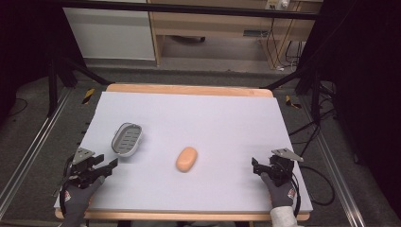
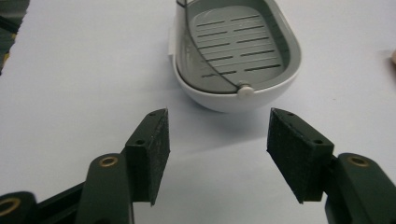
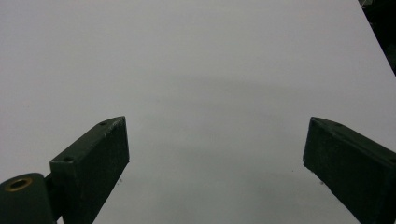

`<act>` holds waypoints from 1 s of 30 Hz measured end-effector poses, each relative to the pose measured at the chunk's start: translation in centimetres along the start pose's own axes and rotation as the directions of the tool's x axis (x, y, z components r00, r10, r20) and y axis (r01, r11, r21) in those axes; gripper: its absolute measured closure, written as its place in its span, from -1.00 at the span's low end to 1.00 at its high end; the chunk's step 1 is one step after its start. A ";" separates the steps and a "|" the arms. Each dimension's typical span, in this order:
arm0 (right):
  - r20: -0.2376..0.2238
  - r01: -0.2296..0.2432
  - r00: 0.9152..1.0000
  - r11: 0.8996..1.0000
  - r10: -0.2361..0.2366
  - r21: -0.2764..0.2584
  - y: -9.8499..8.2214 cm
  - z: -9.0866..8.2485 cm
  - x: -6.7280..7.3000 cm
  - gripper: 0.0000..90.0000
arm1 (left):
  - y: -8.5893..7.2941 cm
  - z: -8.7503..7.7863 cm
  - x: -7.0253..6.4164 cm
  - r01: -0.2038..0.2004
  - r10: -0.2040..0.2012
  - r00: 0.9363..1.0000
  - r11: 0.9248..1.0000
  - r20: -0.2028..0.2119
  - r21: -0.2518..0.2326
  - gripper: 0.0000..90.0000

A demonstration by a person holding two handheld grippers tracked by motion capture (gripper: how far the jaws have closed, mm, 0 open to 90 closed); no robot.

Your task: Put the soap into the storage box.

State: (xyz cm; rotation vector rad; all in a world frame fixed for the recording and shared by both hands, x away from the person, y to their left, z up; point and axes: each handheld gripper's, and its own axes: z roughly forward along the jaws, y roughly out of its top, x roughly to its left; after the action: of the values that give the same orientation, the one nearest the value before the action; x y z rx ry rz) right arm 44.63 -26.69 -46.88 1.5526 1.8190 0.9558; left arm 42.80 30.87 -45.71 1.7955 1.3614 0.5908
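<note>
Left gripper (image 1: 108, 166) at 7 o'clock, fingers (image 2: 152, 149) spread, empty, aimed at soap dish (image 1: 127, 139) just ahead | right gripper (image 1: 257, 166) at 4 o'clock, fingers (image 3: 91, 161) spread, empty | orange soap bar (image 1: 187, 159) mid-desk (image 1: 213, 118), apart from dish | risk: smooth rounded bar may squirt from fingers; light dish may skid or tip if nudged

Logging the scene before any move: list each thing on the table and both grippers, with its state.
soap dish: upright, empty, slotted insert seated inside.
soap bar: lying flat on the table, apart from the dish, untouched.
left gripper: open, empty, facing the dish.
right gripper: open, empty, over bare table.
</note>
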 end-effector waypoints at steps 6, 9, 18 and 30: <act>0.007 0.022 1.000 1.000 -0.022 0.002 0.0 -0.1 0.3 -0.84 | 0.2 -0.1 -1.1 -0.015 0.015 1.000 1.000 0.024 -0.008 -0.12; 0.012 0.022 1.000 1.000 -0.022 0.003 0.0 -0.1 0.3 -0.84 | 0.3 -0.2 -1.7 -0.028 0.028 0.999 1.000 0.040 -0.004 -0.12; 0.019 0.037 0.999 0.999 -0.037 0.000 0.0 -0.2 0.5 -0.84 | 0.9 -0.1 -3.5 -0.051 0.052 0.996 0.999 0.076 -0.014 -0.16; 0.025 0.046 0.999 0.999 -0.045 -0.011 -0.1 -0.5 0.7 -0.87 | 1.6 0.2 -4.8 -0.067 0.068 0.993 0.998 0.097 -0.017 -0.22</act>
State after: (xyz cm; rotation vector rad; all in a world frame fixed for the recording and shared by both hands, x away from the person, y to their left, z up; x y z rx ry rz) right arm 44.07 -26.07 -46.60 1.5028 1.8207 0.9212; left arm 42.36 26.04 -44.07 1.8411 1.2325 0.5395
